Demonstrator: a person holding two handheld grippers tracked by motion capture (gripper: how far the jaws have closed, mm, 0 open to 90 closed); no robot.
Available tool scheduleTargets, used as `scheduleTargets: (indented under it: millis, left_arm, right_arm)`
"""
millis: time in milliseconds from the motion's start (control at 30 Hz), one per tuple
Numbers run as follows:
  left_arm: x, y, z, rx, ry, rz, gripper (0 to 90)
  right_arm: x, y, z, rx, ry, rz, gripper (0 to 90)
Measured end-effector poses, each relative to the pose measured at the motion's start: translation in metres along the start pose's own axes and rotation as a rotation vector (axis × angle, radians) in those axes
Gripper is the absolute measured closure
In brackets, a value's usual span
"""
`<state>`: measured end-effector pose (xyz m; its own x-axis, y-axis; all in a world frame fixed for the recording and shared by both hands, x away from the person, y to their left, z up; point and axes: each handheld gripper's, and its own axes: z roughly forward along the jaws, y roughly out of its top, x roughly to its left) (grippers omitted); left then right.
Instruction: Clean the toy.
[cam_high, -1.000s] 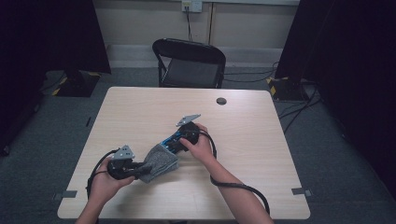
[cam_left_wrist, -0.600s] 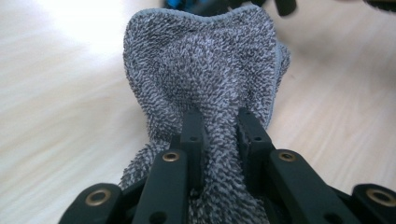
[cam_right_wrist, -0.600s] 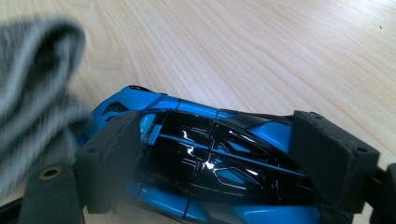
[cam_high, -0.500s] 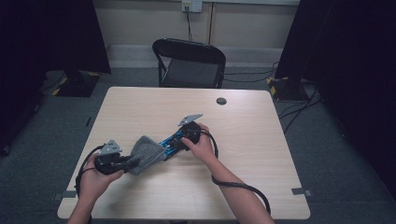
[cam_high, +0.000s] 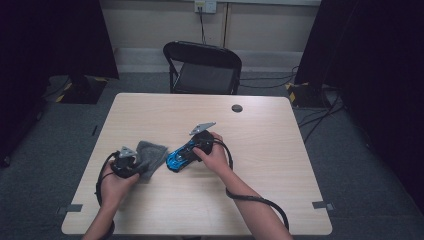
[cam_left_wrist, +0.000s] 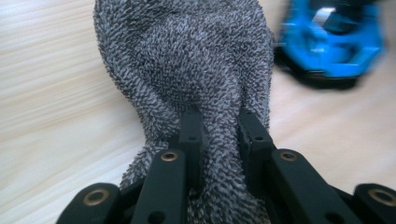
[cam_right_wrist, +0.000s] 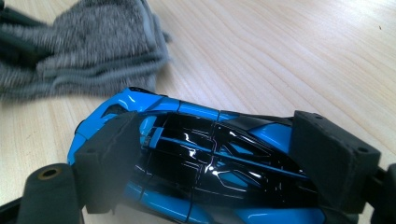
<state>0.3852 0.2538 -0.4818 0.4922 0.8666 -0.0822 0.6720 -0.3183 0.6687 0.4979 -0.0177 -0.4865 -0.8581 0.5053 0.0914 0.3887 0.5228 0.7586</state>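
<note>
left gripper (cam_high: 131, 161) sits nearest us at the table's (cam_high: 280, 200) front left, jaws drawn narrow & clamped on a bunch of the grey cloth (cam_high: 150, 156); in the left gripper view we see the two black pads pinching a fold of that terry fabric (cam_left_wrist: 187, 70), rest of it spread ahead on the wood; right gripper (cam_high: 187, 154) is just beyond, near table centre, our right hand (cam_high: 214, 156) wrapped round its body, grey plate on top; its jaws stand fairly wide, one pad on each side of the blue toy car (cam_high: 177, 159), holding it; in the right gripper view we see the car (cam_right_wrist: 196, 158), blue w/ black glossy top, lying lengthwise btwn the pads; cloth (cam_right_wrist: 88, 51) lies just beside the car's far end, whether touching we can't tell; farther back a small dark round thing (cam_high: 237, 108) sits near the table's far edge; past that a black folding chair (cam_high: 202, 67) stands on the carpet against the wall.
</note>
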Motion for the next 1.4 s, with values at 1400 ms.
scheduleTargets:
  millis: [1400]
  left_arm:
    - [-0.102, 0.018, 0.007, 0.082, -0.369, 0.220, 76.0]
  right_arm:
    - [0.003, -0.001, 0.001, -0.015, -0.011, 0.001, 16.5]
